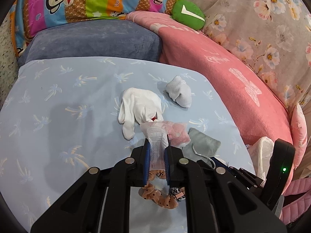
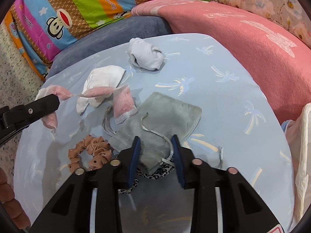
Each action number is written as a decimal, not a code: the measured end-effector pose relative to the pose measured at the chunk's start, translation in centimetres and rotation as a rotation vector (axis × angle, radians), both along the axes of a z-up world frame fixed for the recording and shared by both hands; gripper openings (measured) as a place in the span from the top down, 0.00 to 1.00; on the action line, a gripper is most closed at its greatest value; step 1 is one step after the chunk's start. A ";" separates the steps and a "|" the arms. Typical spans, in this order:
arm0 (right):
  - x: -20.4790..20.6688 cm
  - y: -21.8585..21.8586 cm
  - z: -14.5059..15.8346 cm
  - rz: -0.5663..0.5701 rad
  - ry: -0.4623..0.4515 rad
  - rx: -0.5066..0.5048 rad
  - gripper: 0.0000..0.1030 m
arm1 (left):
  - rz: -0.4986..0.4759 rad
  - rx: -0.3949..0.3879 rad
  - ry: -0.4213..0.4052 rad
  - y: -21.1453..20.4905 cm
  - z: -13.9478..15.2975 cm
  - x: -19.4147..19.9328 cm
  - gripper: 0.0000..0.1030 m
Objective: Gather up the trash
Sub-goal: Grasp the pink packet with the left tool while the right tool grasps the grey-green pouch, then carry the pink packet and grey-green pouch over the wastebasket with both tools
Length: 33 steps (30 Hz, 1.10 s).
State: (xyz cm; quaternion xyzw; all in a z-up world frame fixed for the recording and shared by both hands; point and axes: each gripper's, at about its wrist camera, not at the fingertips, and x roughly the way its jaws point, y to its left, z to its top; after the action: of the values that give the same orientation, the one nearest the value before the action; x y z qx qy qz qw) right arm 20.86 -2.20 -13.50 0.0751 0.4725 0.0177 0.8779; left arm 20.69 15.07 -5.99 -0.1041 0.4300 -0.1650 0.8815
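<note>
My left gripper (image 1: 157, 145) is shut on a clear plastic wrapper (image 1: 155, 136) with pink material (image 1: 177, 132) inside, lifted a little above the light blue sheet (image 1: 58, 97). In the right wrist view the same pink wrapper (image 2: 93, 93) stretches from the left gripper's fingers (image 2: 46, 102) to the right. My right gripper (image 2: 156, 141) is open, its jaws on either side of a grey drawstring pouch (image 2: 167, 116). A white glove (image 1: 140, 104) and a white sock (image 1: 178, 92) lie on the sheet.
A brown dotted scrunchie (image 2: 89, 151) and a leopard-print scrunchie (image 2: 155, 171) lie near the grippers. A pink blanket (image 1: 223, 62), a blue-grey pillow (image 1: 93, 42), a cartoon pillow (image 1: 87, 0) and a white plastic bag (image 2: 301, 145) ring the sheet.
</note>
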 end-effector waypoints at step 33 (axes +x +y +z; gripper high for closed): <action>-14.3 -13.9 14.5 -0.209 -0.283 0.051 0.91 | -0.204 -0.008 -0.187 -12.2 9.4 -8.3 0.88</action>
State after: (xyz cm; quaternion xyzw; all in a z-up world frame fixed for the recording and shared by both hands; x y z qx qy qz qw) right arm 6.54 -16.08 1.01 0.1427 0.3331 -0.0513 0.9306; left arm 12.38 2.92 3.39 -0.0477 0.3538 -0.2646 0.8959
